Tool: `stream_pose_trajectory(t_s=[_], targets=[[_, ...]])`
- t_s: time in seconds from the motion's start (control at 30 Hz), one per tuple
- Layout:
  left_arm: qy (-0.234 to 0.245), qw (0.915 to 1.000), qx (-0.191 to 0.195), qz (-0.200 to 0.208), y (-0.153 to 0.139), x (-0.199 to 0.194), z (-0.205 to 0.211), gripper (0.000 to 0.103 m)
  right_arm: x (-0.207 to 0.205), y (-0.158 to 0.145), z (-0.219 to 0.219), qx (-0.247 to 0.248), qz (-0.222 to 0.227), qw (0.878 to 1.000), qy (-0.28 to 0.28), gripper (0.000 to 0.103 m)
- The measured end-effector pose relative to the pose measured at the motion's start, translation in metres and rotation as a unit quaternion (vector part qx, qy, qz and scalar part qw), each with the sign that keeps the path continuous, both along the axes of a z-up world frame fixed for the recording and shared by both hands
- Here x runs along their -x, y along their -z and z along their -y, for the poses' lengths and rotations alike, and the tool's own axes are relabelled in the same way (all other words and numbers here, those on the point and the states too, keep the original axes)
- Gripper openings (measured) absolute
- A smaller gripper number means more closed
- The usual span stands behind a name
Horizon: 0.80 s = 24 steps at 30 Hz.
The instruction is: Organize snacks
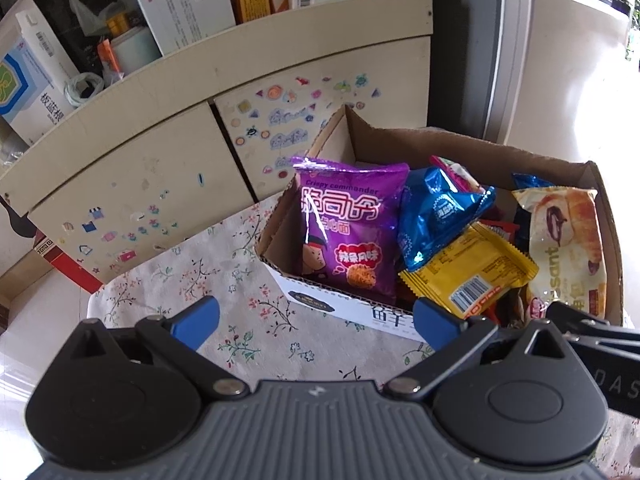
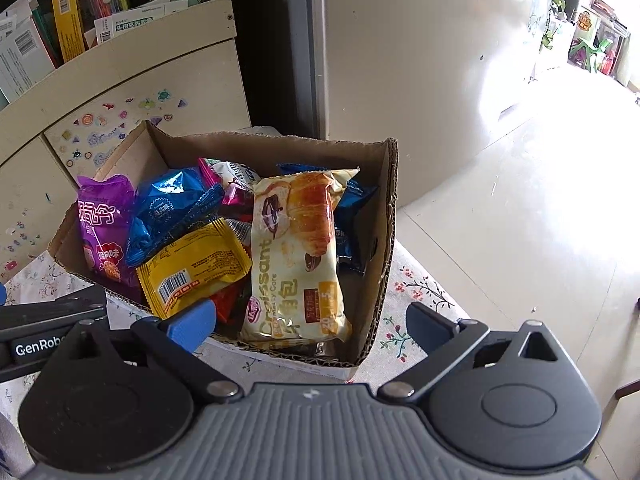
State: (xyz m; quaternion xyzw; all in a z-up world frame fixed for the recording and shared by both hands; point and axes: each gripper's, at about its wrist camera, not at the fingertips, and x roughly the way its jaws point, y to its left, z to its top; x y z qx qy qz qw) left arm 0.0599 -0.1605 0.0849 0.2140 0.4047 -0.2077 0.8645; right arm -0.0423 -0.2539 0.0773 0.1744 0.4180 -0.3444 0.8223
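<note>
A cardboard box (image 1: pixel 320 148) (image 2: pixel 390 220) stands on a floral tablecloth (image 1: pixel 192 276) and holds several snack packs. A purple noodle pack (image 1: pixel 348 228) (image 2: pixel 102 228) stands at its left. A blue pack (image 1: pixel 436 212) (image 2: pixel 168 208) leans on a yellow pack (image 1: pixel 472 272) (image 2: pixel 196 268). A cream croissant pack (image 1: pixel 568 244) (image 2: pixel 300 252) lies at the right. My left gripper (image 1: pixel 316 322) is open and empty in front of the box. My right gripper (image 2: pixel 310 326) is open and empty, just before the box's near wall, below the croissant pack.
A cream cabinet with stickers (image 1: pixel 280 120) (image 2: pixel 120 120) stands behind the box, its shelf crammed with boxes and books (image 1: pixel 192 4). A pale fridge (image 2: pixel 400 60) is at the right. The tiled floor (image 2: pixel 520 200) lies past the table's right edge.
</note>
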Motion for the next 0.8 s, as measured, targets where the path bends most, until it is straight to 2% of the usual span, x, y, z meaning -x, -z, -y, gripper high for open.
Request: stream_pose_trajectory(t_s=[0.47, 0.8], targets=[[-0.011, 0.9998, 0.004, -0.014, 0.0054, -0.0049, -0.0003, 0.102, -0.0023, 0.0009, -0.0006, -0.004, 0.000, 1.000, 0.002, 0.103], [-0.010, 0.9999, 0.000, -0.004, 0.0044, -0.0029, -0.0012, 0.102, -0.0027, 0.0008, -0.0022, -0.003, 0.002, 1.000, -0.006, 0.103]])
